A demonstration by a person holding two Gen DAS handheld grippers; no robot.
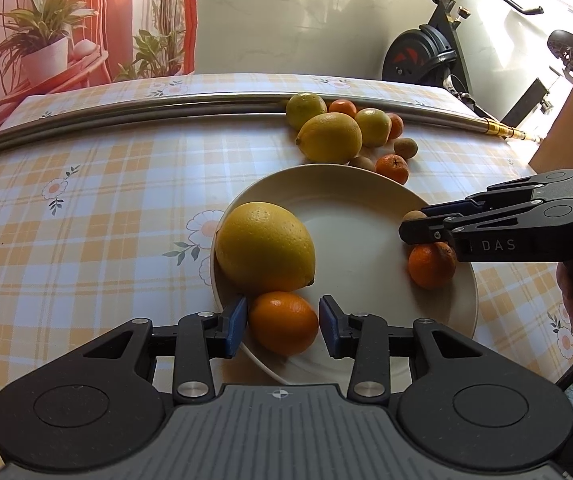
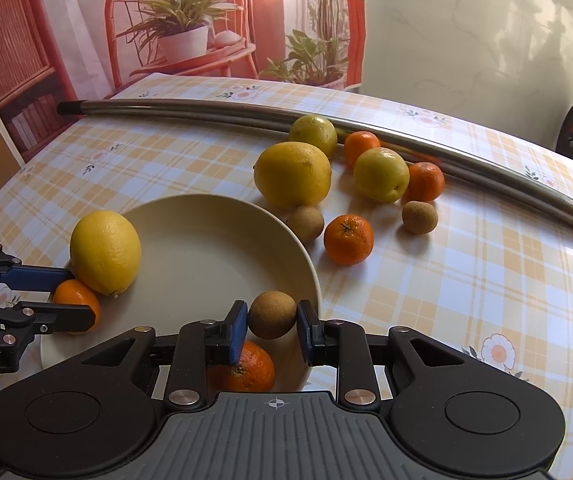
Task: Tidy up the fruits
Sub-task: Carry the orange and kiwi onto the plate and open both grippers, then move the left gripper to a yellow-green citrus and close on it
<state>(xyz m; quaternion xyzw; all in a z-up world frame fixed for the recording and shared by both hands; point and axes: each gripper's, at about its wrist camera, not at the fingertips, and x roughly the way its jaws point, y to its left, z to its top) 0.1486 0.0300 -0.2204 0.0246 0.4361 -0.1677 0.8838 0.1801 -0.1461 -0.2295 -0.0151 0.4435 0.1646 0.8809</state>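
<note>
A cream plate [image 1: 358, 232] [image 2: 206, 248] holds a big lemon [image 1: 264, 246] [image 2: 104, 252] and two mandarins. My left gripper [image 1: 282, 320] [image 2: 74, 296] is shut on one mandarin [image 1: 282, 322] [image 2: 74, 298], which rests at the plate's near-left rim beside the lemon. My right gripper [image 2: 272, 320] [image 1: 414, 222] is shut on a small brown kiwi [image 2: 272, 314] [image 1: 413, 216], held just over the plate's right side. Below the kiwi lies the other mandarin [image 2: 242, 368] [image 1: 432, 264], partly hidden by the fingers.
Beyond the plate, loose fruit lies on the checked tablecloth: a large lemon [image 2: 292, 174], two smaller yellow fruits, several mandarins [image 2: 348, 239] and two kiwis [image 2: 305, 224]. A long metal pole [image 2: 206, 110] lies across the table behind them. An exercise bike [image 1: 426, 56] stands past the far edge.
</note>
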